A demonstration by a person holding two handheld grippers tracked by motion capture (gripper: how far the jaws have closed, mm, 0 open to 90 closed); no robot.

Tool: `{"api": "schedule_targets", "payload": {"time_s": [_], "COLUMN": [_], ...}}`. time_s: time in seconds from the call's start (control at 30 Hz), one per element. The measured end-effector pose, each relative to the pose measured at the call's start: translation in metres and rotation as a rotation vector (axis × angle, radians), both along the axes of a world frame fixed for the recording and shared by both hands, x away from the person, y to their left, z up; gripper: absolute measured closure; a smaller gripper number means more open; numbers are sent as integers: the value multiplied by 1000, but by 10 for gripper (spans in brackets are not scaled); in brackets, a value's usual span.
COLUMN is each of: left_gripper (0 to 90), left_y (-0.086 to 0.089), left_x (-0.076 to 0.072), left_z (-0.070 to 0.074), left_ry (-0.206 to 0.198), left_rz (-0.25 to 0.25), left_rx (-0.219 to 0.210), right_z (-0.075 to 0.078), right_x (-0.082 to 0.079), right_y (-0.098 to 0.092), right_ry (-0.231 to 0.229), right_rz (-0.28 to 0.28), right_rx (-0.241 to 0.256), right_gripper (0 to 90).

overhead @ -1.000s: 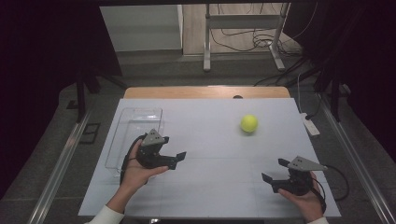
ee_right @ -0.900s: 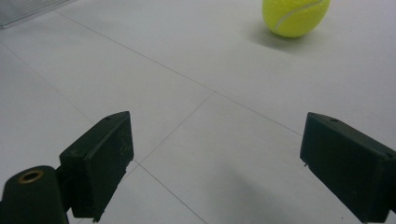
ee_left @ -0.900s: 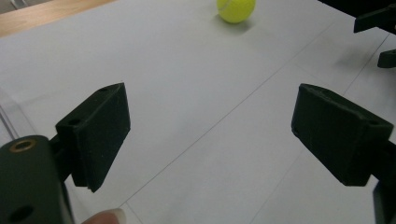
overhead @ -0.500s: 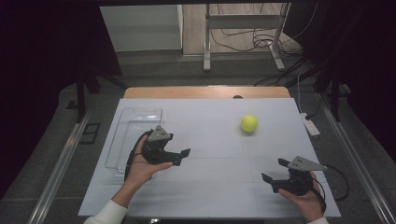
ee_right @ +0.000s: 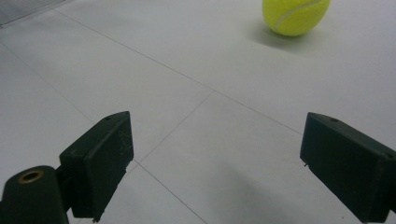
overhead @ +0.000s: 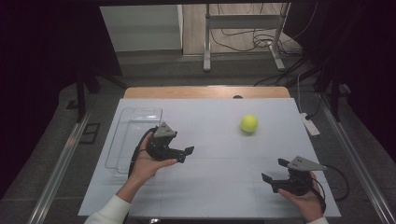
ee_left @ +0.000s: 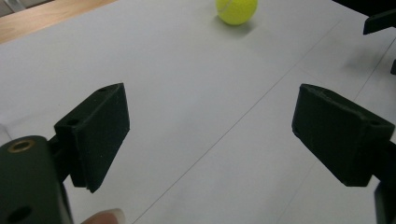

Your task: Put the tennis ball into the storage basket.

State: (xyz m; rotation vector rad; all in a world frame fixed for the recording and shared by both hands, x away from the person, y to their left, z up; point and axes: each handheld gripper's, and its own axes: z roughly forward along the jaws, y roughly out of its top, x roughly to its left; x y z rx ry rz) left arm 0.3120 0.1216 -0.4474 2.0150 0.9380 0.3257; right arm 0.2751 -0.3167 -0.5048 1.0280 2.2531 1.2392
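- High view: a dark room is surrounding a white worktop (overhead: 219,186) with a wooden strip along its far edge, and a metal stand with cables is standing on the floor behind it.
- A yellow-green tennis ball (overhead: 249,123) is sitting on the far right part of the worktop, touching neither tool.
- A clear plastic tray (overhead: 135,122) is lying along the worktop's left side.
- The left tongs (overhead: 184,155) are hovering just beside the tray, with their jaws spread apart, holding nothing and pointing right; a hand (overhead: 145,164) in a white sleeve is gripping them.
- The right tongs (overhead: 274,171) are sitting near the front right corner with jaws parted and empty, well apart from the ball.
- Left gripper view: the two black jaws of the left tongs (ee_left: 210,135) are standing wide apart over bare white surface, and the tennis ball (ee_left: 236,9) is lying far ahead at the top edge.
- Right gripper view: the right tongs (ee_right: 215,154) are gaping wide with nothing between them, and the tennis ball (ee_right: 295,15) is resting ahead, up and to the right.
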Motion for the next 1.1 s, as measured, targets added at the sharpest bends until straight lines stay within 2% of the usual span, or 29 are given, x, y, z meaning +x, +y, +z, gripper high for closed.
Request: {"api": "schedule_targets", "payload": {"time_s": [1.1], "left_gripper": [123], "left_y": [-28], "left_x": [22], "left_z": [4], "left_ry": [6], "left_rz": [-37], "left_rx": [33], "right_z": [-1], "right_x": [1], "right_y": [0], "right_ry": [1], "right_rz": [1], "right_rx": [3], "right_gripper": [99]}}
